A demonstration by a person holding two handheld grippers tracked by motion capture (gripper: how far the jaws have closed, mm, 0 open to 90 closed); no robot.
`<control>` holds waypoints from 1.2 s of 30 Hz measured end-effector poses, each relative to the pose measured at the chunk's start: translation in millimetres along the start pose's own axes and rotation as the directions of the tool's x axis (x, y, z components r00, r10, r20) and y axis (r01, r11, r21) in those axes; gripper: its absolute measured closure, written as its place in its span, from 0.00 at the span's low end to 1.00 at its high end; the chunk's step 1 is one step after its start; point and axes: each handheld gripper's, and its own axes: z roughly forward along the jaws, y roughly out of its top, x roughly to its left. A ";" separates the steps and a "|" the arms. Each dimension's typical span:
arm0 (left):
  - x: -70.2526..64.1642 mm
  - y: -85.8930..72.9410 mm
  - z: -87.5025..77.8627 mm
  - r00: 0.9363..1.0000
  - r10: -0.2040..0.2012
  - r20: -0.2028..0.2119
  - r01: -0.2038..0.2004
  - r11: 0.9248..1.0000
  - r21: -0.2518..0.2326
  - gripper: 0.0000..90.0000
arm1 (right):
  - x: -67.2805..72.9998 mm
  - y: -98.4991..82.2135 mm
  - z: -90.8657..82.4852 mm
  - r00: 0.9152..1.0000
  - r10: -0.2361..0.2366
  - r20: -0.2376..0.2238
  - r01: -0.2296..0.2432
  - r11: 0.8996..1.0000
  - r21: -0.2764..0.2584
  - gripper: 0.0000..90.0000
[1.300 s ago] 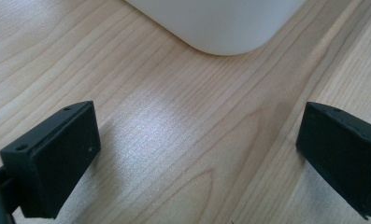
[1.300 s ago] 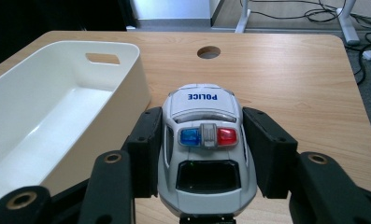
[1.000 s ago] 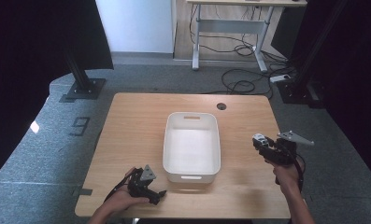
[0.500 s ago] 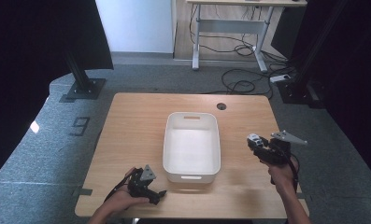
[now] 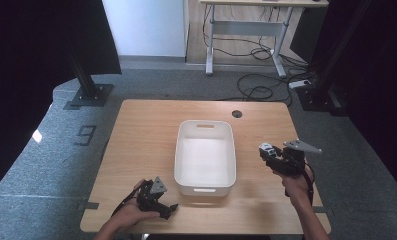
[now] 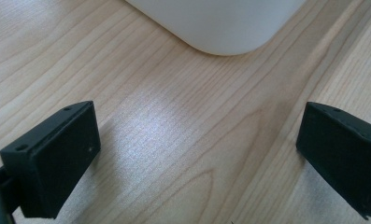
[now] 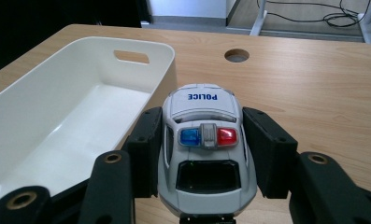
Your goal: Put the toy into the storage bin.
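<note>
A white toy police car [image 7: 203, 140] with blue and red roof lights sits between the jaws of my right gripper [image 7: 203, 133], which is shut on its sides. In the high view that right gripper [image 5: 266, 150] hangs just above the table, to the right of the white plastic bin [image 5: 206, 160], with the car [image 5: 264, 148] pointing toward the bin. The bin [image 7: 57, 116] has nothing in it. My left gripper [image 5: 170, 210] rests near the table's front edge, left of the bin's near corner [image 6: 220, 23]. The left gripper [image 6: 197, 140] is open over bare wood.
The wooden table [image 5: 146, 135] has a round cable hole [image 5: 237, 114] behind the bin on the right. Grey floor surrounds the table, with a desk frame and cables at the back and black stands at both sides.
The right gripper with the police car has drifted slightly left, toward the bin. The left gripper has stayed in place.
</note>
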 end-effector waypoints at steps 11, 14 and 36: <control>-0.3 0.1 0.1 1.000 -0.002 -0.002 0.002 1.000 0.000 0.00 | 12.1 2.2 11.9 0.999 -0.030 -0.015 0.030 0.999 0.022 0.56; -0.3 0.1 0.1 1.000 -0.002 -0.002 0.002 1.000 0.000 0.00 | 13.2 2.7 13.3 1.000 -0.026 -0.015 0.027 0.999 0.021 0.56; -0.4 0.0 0.0 1.000 -0.003 -0.003 0.003 1.000 0.000 0.00 | 29.3 7.2 30.8 0.999 -0.032 -0.043 0.034 0.999 0.041 0.56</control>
